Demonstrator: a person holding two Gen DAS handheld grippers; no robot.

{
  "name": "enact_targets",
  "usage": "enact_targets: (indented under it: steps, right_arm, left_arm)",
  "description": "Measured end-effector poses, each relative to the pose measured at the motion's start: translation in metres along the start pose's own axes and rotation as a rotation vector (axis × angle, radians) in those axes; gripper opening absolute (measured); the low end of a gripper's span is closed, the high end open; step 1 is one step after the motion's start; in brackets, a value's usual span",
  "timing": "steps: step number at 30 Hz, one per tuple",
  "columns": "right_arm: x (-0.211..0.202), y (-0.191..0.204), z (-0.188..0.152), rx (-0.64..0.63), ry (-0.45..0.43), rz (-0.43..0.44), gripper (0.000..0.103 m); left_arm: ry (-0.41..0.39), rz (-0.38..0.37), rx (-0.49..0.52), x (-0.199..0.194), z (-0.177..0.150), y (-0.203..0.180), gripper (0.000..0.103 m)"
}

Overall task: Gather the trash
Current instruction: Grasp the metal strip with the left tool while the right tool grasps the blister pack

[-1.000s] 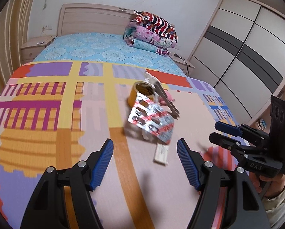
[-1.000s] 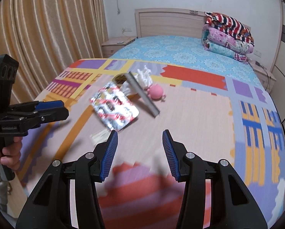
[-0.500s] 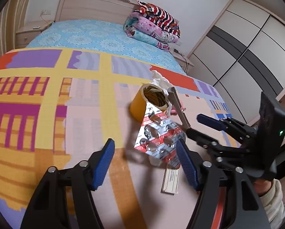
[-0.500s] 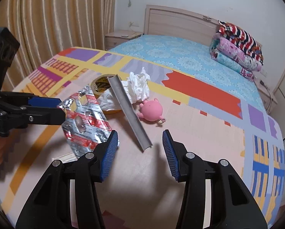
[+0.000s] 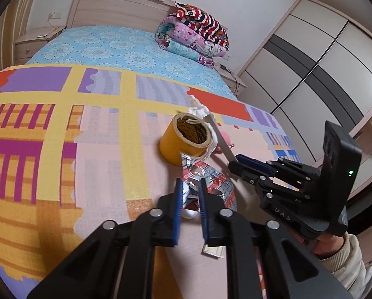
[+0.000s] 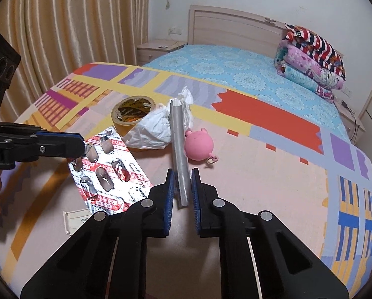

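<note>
Two grippers work over a colourful mat spread on the bed, each one closing on a piece of trash. The left gripper has its blue pads at a crumpled corner of the empty pill blister sheet; its jaws are closing and the foil is pressed between them. From the right wrist camera the same gripper comes in from the left edge and bites the upper corner of the sheet, which is silver with red printed bands. The printing on the bands is too small to read.

The right gripper is closing its jaws on the near end of a grey tube, a long narrow piece that lies pointing away from the camera. The pads stand at both sides of it with almost no gap. In the left wrist view this gripper reaches in from the right, and white letters "DAS" show on its black body.

Behind the blister sheet stands a roll of yellow tape; its inner core carries dark printed words, but they are not clear enough to read. A crumpled white tissue lies against the roll and under the tube. A pink pig toy with a small ring rests just to the right of the tube. A small white label card with a line of tiny black text lies on the mat near the lower edge of the blister sheet. Folded blankets are piled at the headboard.
</note>
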State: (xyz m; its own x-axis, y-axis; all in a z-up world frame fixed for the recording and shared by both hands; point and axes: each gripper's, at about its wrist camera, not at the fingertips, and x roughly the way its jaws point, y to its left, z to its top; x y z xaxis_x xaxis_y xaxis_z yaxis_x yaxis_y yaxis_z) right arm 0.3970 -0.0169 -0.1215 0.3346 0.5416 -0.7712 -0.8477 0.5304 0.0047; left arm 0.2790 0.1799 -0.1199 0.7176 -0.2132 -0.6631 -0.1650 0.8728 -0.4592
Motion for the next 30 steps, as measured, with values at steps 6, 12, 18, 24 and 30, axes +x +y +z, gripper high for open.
enact_targets:
  steps: [6,12,18,24,30]
  right_arm:
    - [-0.006,0.001,-0.003,0.016,-0.024,-0.009,0.014]
    - [-0.023,0.005,-0.007,0.017,-0.047,-0.016,0.014]
    - [-0.041,0.010,-0.010,0.024,-0.067,-0.008,0.002]
    - [-0.060,0.017,-0.017,0.011,-0.087,0.005,0.002]
    - [-0.083,0.023,-0.023,0.003,-0.112,0.001,0.002]
  left_arm:
    - [-0.025,-0.031,0.010,-0.014,-0.002,-0.008,0.004]
    - [-0.054,-0.046,0.060,-0.033,-0.006,-0.025,0.002]
    - [-0.068,-0.044,0.099,-0.052,-0.012,-0.048,0.000]
    - [-0.087,-0.040,0.134,-0.075,-0.021,-0.068,0.000]
    - [-0.111,-0.037,0.151,-0.098,-0.027,-0.080,0.000]
